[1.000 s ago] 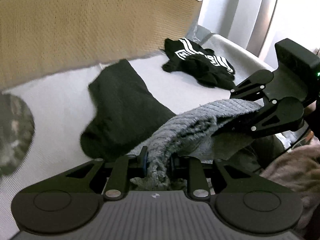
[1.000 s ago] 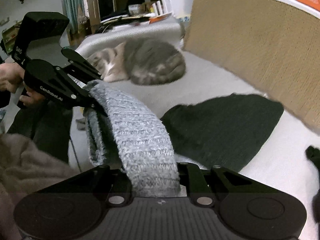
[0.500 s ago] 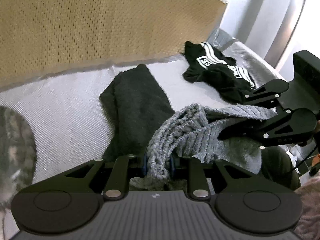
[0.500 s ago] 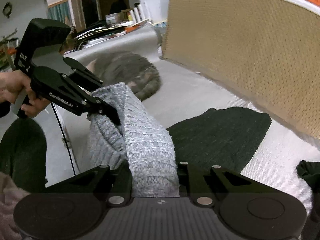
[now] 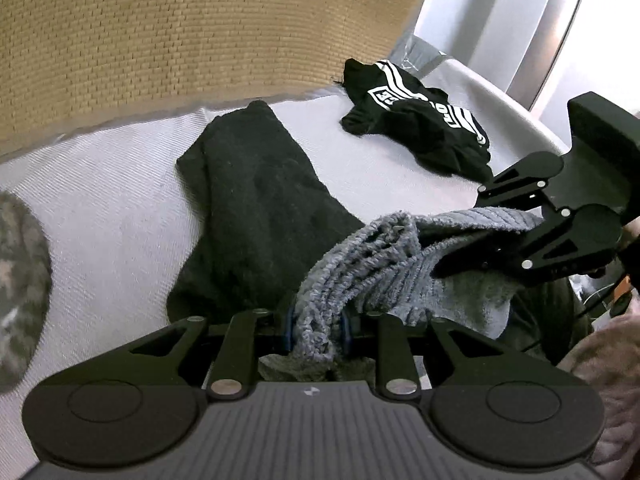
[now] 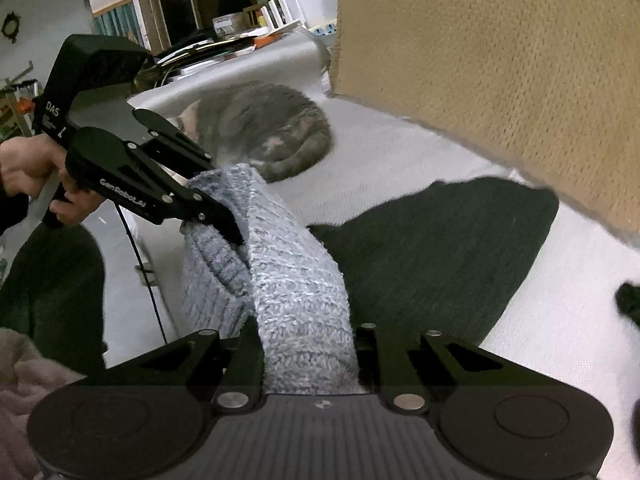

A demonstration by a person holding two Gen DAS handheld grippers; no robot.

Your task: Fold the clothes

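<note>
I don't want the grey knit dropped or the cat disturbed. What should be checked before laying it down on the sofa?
1. Left gripper clamped on the grey knit: ok, fabric sits between its fingers.
2. Right gripper clamped on it: ok.
3. Knit taut between the two grippers: not ok, it bunches and sags.
4. Landing spot: not ok, the dark folded garment lies right below.
5. Cat clear of the path: ok, curled up off to the side, though close to the left gripper.
6. Black printed shirt out of the way: ok, further back.
</note>
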